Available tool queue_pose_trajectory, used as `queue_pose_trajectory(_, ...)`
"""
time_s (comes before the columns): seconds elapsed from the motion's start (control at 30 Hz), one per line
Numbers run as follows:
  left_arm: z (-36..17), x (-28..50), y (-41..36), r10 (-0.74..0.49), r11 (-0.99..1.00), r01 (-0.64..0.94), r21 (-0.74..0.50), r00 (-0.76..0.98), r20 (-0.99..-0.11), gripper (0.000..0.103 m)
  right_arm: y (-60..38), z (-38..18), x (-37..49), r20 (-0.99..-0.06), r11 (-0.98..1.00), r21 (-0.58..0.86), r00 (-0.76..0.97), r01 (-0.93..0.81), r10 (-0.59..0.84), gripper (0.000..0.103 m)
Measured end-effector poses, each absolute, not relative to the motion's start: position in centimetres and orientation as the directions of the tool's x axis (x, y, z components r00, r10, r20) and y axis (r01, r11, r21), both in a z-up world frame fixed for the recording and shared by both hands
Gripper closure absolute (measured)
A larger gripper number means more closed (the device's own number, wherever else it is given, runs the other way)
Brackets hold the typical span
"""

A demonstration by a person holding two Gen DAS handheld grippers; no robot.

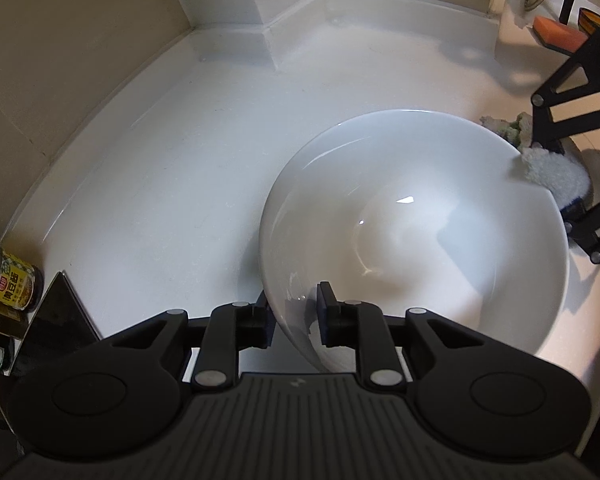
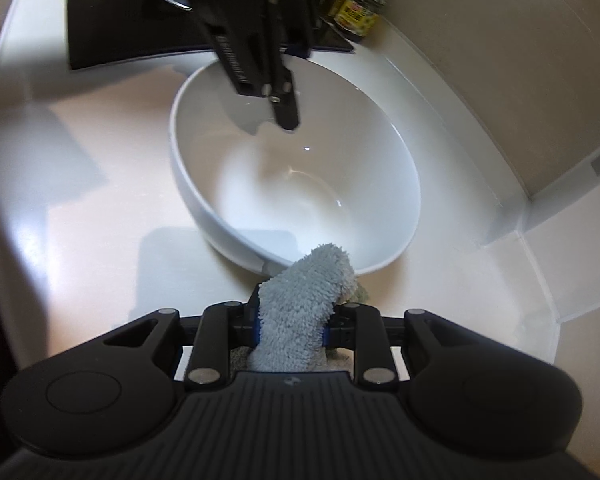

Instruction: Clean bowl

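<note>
Resting on the white counter point(image 1: 148, 200), the white bowl point(image 1: 416, 232) has its near rim between the left gripper's point(image 1: 293, 316) parted jaws, while the right gripper point(image 2: 291, 320) pinches a fluffy cloth point(image 2: 300, 300) at the opposite rim.

A large, glossy white ceramic bowl point(image 1: 416, 232) sits on a pale white bench point(image 1: 160, 184) in a tiled corner. The black left claw point(image 1: 293, 312) straddles the bowl's near rim, one finger outside the wall and one inside. At the far rim, the black right claw point(image 1: 572, 168) holds a fluffy white cloth point(image 1: 552, 172) against the edge. An orange sponge point(image 1: 556, 32) lies behind, and a yellow-labelled jar point(image 1: 14, 280) stands at far left.
</note>
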State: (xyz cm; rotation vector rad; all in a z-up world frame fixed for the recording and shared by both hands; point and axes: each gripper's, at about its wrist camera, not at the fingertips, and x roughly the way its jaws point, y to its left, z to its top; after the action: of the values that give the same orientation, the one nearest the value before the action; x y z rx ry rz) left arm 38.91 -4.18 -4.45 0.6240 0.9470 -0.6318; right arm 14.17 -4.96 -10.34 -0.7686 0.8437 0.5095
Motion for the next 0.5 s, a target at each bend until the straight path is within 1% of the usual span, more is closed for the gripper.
queue_pose_trajectory(0.13,-4.9,38.7,-4.7,-0.218,0.673,0.713,0.197,0.445,-0.868,0.079,-5.6,-10.0,14.6,-0.818,0.628,-0.379,0.563,-0.679,0.115,0.083)
queue_pose_trajectory(0.23,-5.0,38.4,-4.7,-0.215,0.688,0.697,0.202,0.462,-0.861,0.078,-6.0,-9.9,16.7,-0.802,0.656,-0.416,0.594,-0.630,0.062,0.083)
queue_pose_trajectory(0.3,-5.0,38.4,-4.6,-0.204,0.706,0.678,0.207,0.474,-0.857,0.078,-6.2,-9.5,17.0,-0.805,0.664,-0.394,0.587,-0.635,0.084,0.083)
queue_pose_trajectory(0.37,-4.9,38.5,-4.2,-0.193,0.733,0.651,0.196,0.475,-0.859,0.079,-6.7,-8.5,16.8,-0.808,0.688,-0.339,0.574,-0.642,0.137,0.083)
queue_pose_trajectory(0.43,-4.6,38.4,-3.8,-0.190,0.749,0.633,0.194,0.486,-0.853,0.081,-7.4,-7.2,17.1,-0.791,0.721,-0.332,0.596,-0.608,0.138,0.083)
queue_pose_trajectory(0.5,-4.2,38.5,-3.6,-0.199,0.761,0.622,0.184,0.495,-0.846,0.081,-8.2,-5.6,17.3,-0.766,0.756,-0.330,0.628,-0.565,0.135,0.083)
